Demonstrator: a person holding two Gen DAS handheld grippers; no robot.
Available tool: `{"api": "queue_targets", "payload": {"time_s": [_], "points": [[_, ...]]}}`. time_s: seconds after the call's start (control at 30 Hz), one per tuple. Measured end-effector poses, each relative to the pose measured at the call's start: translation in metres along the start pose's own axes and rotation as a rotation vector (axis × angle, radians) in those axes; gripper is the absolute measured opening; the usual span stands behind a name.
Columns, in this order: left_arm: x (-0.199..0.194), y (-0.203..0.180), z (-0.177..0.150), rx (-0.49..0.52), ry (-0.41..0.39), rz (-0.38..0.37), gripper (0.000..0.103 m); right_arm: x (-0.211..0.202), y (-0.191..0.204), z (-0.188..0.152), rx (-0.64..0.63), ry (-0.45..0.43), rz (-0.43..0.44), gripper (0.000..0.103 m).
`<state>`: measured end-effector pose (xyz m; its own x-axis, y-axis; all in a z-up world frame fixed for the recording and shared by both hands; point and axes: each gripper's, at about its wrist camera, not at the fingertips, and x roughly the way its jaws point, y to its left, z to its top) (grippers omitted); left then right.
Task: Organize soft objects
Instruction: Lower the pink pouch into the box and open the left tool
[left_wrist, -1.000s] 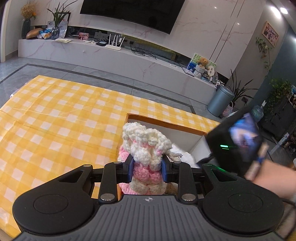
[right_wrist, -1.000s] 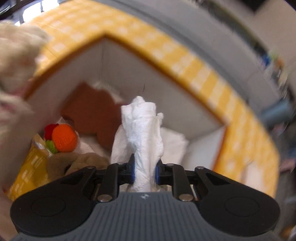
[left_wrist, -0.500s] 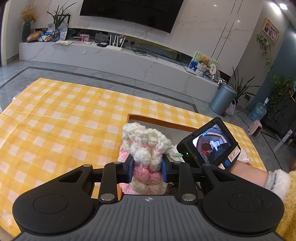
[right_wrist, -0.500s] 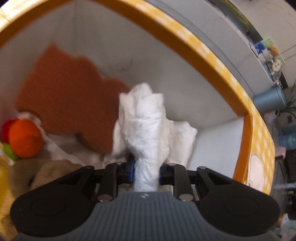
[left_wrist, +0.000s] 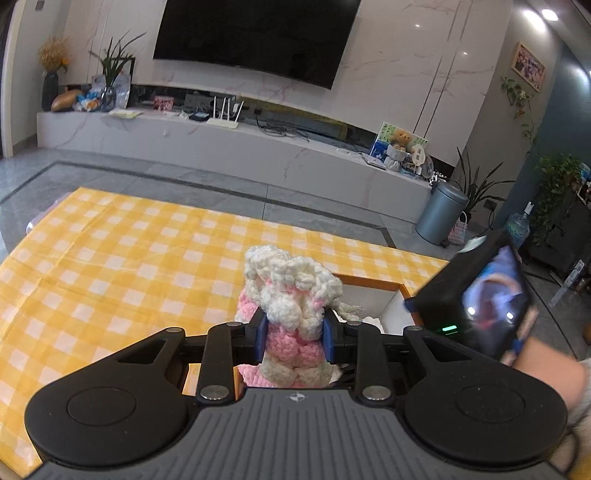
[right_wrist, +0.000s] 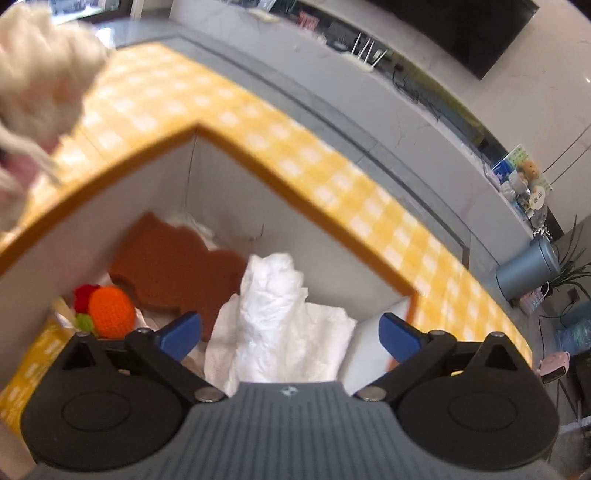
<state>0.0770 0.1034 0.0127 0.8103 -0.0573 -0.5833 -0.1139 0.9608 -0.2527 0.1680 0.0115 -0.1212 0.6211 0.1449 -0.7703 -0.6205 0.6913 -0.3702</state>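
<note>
Left wrist view: the left gripper (left_wrist: 293, 338) is seen with its fingers (left_wrist: 261, 338) clamped on a crocheted toy (left_wrist: 291, 295) of cream and pink yarn, which is held upright above a worktop (left_wrist: 110, 266) covered by a yellow-and-white checked cloth. Behind and to the right of the toy, a corner of an open box (left_wrist: 384, 286) with an orange rim and white inner walls is visible. At the right edge, the back of the right gripper's housing (left_wrist: 480, 299), with a lit screen, is seen blurred, carried by a hand (left_wrist: 546, 373).

Right wrist view: the right gripper (right_wrist: 290, 336) is shown above the open box (right_wrist: 229, 192), its blue-padded fingers (right_wrist: 179, 334) set wide apart, having just been opening. A crumpled white paper towel (right_wrist: 273, 306) stands between the fingers without being touched by either pad; its lower part rests inside the box. Also lying in the box are a flat brown felt piece (right_wrist: 173, 269) against the far corner, an orange crocheted ball (right_wrist: 112, 312) with red and green bits beside it at the left, and a yellow packet (right_wrist: 33, 350) at the lower left. The crocheted toy (right_wrist: 37, 85) appears blurred at the upper left, outside the box rim.
</note>
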Motion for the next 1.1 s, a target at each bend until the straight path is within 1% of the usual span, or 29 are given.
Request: {"api": "queue_targets", "payload": {"time_s": [0.1, 0.13, 0.23, 0.33, 0.43, 0.53, 0.6, 0.7, 0.77, 0.83, 0.93, 0.97, 1.03, 1.07, 1.1], "points": [[0.003, -0.004, 0.002, 0.003, -0.002, -0.017, 0.032, -0.024, -0.018, -0.008, 0.033, -0.079, 0.009, 0.1], [0.004, -0.006, 0.002, 0.006, 0.003, -0.035, 0.032, -0.031, -0.026, -0.007, 0.05, -0.107, 0.006, 0.1], [0.011, -0.013, 0.003, 0.013, 0.027, -0.089, 0.032, -0.05, -0.041, -0.018, 0.082, -0.167, 0.008, 0.1], [0.023, -0.027, 0.006, 0.035, 0.063, -0.116, 0.032, -0.057, -0.068, -0.025, 0.066, -0.19, 0.004, 0.1], [0.037, -0.042, 0.005, 0.063, 0.106, -0.133, 0.032, -0.077, -0.089, -0.038, 0.121, -0.276, -0.017, 0.1], [0.06, -0.06, -0.001, 0.085, 0.176, -0.144, 0.032, -0.081, -0.104, -0.057, 0.166, -0.335, 0.015, 0.1], [0.076, -0.072, -0.004, 0.107, 0.216, -0.132, 0.032, -0.08, -0.111, -0.068, 0.193, -0.345, 0.006, 0.1], [0.096, -0.09, -0.01, 0.16, 0.24, -0.113, 0.032, -0.068, -0.115, -0.083, 0.196, -0.33, -0.046, 0.1], [0.111, -0.1, -0.016, 0.168, 0.267, -0.066, 0.032, -0.064, -0.117, -0.094, 0.177, -0.321, -0.069, 0.1], [0.125, -0.105, -0.022, 0.172, 0.277, -0.034, 0.032, -0.063, -0.126, -0.106, 0.185, -0.333, -0.059, 0.1], [0.147, -0.112, -0.03, 0.17, 0.309, 0.028, 0.032, -0.057, -0.139, -0.118, 0.222, -0.34, -0.034, 0.1], [0.152, -0.114, -0.035, 0.171, 0.323, 0.036, 0.032, -0.055, -0.143, -0.12, 0.232, -0.335, -0.035, 0.1], [0.155, -0.113, -0.037, 0.141, 0.307, 0.057, 0.031, -0.053, -0.151, -0.125, 0.254, -0.326, -0.043, 0.1], [0.156, -0.112, -0.035, 0.129, 0.312, 0.066, 0.031, -0.053, -0.154, -0.127, 0.264, -0.325, -0.045, 0.1], [0.156, -0.108, -0.034, 0.115, 0.321, 0.059, 0.031, -0.052, -0.157, -0.129, 0.275, -0.326, -0.043, 0.1]]}}
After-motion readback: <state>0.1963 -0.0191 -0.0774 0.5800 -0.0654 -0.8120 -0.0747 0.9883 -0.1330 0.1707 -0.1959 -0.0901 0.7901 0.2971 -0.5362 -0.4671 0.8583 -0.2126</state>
